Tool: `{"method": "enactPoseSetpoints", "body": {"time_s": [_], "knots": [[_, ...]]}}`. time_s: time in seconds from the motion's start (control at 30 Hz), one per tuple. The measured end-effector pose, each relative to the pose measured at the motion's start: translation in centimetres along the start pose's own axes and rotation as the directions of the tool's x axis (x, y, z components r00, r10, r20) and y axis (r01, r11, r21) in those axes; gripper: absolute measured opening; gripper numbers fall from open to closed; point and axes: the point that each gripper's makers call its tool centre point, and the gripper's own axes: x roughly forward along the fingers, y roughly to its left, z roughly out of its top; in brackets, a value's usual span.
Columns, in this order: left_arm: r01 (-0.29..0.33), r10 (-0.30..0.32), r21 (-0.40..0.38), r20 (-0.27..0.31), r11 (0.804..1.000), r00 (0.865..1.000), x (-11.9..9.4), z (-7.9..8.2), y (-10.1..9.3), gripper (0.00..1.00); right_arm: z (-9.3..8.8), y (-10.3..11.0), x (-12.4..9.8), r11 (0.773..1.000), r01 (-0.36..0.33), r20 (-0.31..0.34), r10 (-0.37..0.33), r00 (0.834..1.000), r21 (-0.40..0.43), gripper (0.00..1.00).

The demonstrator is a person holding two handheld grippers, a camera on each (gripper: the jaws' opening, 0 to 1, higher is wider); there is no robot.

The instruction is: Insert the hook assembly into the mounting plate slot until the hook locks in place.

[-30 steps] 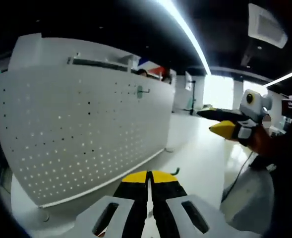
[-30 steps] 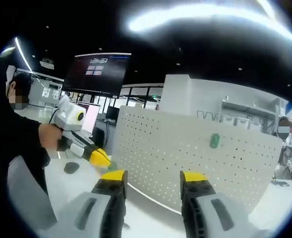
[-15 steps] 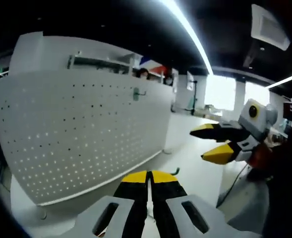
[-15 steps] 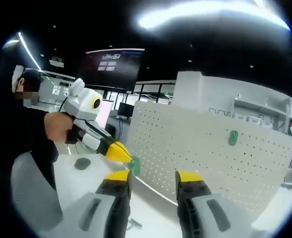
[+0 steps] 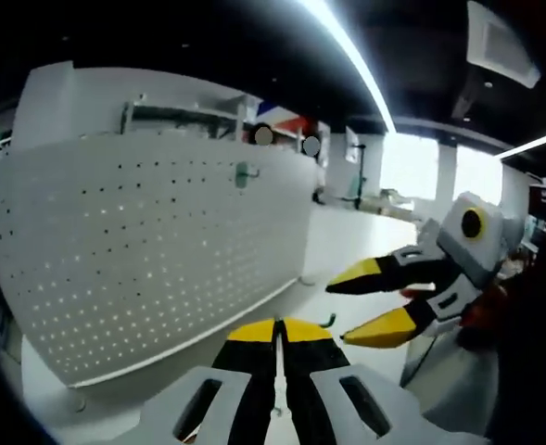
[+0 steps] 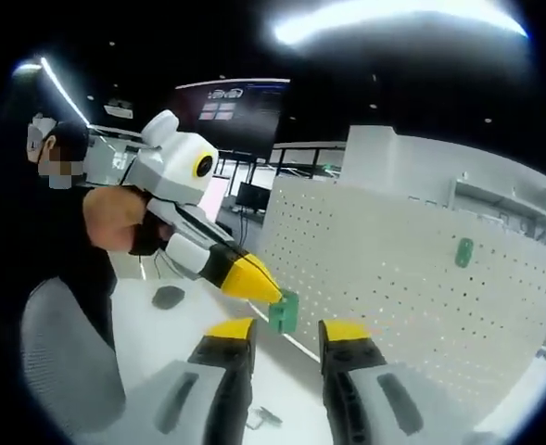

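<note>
So far nothing of the insertion itself is done, as I judge it. My left gripper (image 5: 277,326) has its jaws pressed together, and a thin green tip pokes out just beyond the right jaw; seen from the right gripper view, that same gripper (image 6: 271,297) pinches a small green hook assembly (image 6: 284,311) at its yellow tips, so I take it that the left jaws are clamped on the hook. My right gripper (image 6: 287,328) stands with its jaws apart and nothing between them, the held hook hanging just ahead of and above that gap. In the left gripper view it comes in from the right (image 5: 374,298), jaws spread, close to my left jaw tips.

The white perforated mounting plate (image 5: 152,250) stands upright ahead and to the left of my left jaws, apart from them; from the right gripper it stretches ahead and off to the right (image 6: 412,278). One green hook (image 6: 463,252) already sits on the plate, high up and well away from both grippers.

What is left: carrying the held hook to the plate, lining it with a slot and pushing until it locks.
</note>
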Motion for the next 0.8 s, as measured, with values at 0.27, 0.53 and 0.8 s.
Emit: {"method": "enactPoseSetpoints", "body": {"time_s": [0.27, 0.53, 0.8], "knots": [[0.014, -0.014, -0.007, -0.001, 1.000, 1.000, -0.2, 0.1, -0.6, 0.01, -0.1, 0.3, 0.5, 1.000, -0.010, -0.002, 0.010, 1.000, -0.010, 0.19], [0.029, -0.029, -0.013, 0.002, 0.999, 1.000, -0.4, 0.4, -1.3, 0.01, -0.3, 0.8, 0.9, 1.000, -0.015, -0.007, 0.015, 1.000, -0.026, 0.13], [0.037, -0.037, -0.021, 0.002, 0.999, 0.999, -0.2, 0.6, -1.7, 0.01, -0.2, 0.4, 0.9, 0.999, 0.003, -0.006, -0.003, 1.000, -0.054, 0.09]]}}
